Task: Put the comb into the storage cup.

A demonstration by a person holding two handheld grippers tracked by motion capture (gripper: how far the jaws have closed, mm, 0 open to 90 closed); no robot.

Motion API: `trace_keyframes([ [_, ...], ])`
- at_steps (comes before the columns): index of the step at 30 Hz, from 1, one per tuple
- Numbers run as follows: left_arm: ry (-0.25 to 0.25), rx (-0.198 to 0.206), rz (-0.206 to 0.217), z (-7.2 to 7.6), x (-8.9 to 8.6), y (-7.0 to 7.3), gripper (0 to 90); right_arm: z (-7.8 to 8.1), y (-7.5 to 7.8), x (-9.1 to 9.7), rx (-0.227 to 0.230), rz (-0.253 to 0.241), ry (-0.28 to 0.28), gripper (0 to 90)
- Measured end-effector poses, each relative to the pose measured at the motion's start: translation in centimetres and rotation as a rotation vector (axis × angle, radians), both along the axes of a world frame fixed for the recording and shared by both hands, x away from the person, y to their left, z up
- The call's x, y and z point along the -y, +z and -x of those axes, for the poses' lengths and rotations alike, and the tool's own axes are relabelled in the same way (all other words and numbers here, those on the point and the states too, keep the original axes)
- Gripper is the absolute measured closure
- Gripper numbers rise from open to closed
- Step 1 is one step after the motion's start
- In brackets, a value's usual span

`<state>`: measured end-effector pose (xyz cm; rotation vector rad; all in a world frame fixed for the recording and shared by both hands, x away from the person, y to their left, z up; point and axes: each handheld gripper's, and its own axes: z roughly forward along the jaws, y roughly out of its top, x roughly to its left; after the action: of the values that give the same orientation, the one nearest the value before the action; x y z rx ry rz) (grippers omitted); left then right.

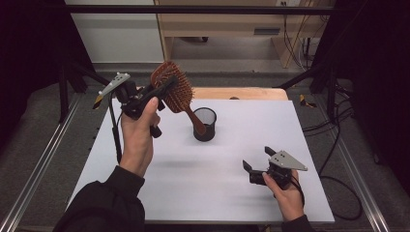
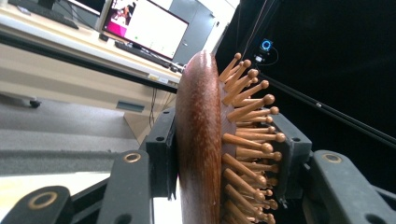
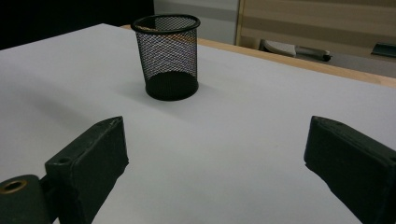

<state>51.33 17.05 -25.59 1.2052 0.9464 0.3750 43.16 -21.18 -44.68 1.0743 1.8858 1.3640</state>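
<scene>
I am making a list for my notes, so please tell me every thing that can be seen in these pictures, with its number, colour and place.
hairbrush: one, reddish-brown wood with lighter wooden pins, held in the air above the table's far left part, its handle pointing down toward the cup.
mesh cup: one, black, upright near the table's middle; the right gripper view shows nothing inside it.
table: one, white top with a wooden edge at the far side.
monitor: one, lit screen, on a desk in the background of the left gripper view.
left gripper: one, black, raised, closed on the hairbrush's head.
right gripper: one, black, low over the table's near right part, jaws wide apart, holding nothing.
</scene>
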Motion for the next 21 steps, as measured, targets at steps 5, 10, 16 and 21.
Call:
trace_keyframes([
  [5, 0.017, 0.016, 0.002, -1.4, 0.4, 0.4, 51.9, -0.1, 0.1, 0.1, 0.005, -0.005, -0.007, 6.2],
  [10, 0.021, 0.021, -0.014, -2.3, 1.1, 0.6, 52.0, -0.2, 0.1, -0.1, 0.008, -0.003, -0.004, 6.2],
  [16, 0.003, 0.009, -0.062, -3.3, 2.2, 0.1, 51.9, -0.2, 0.1, -0.1, 0.005, 0.004, -0.001, 6.0],
  [21, 0.011, 0.0, -0.072, -3.8, 2.8, -0.4, 51.9, -0.1, 0.1, 0.0, 0.01, 0.0, -0.015, 5.0],
])
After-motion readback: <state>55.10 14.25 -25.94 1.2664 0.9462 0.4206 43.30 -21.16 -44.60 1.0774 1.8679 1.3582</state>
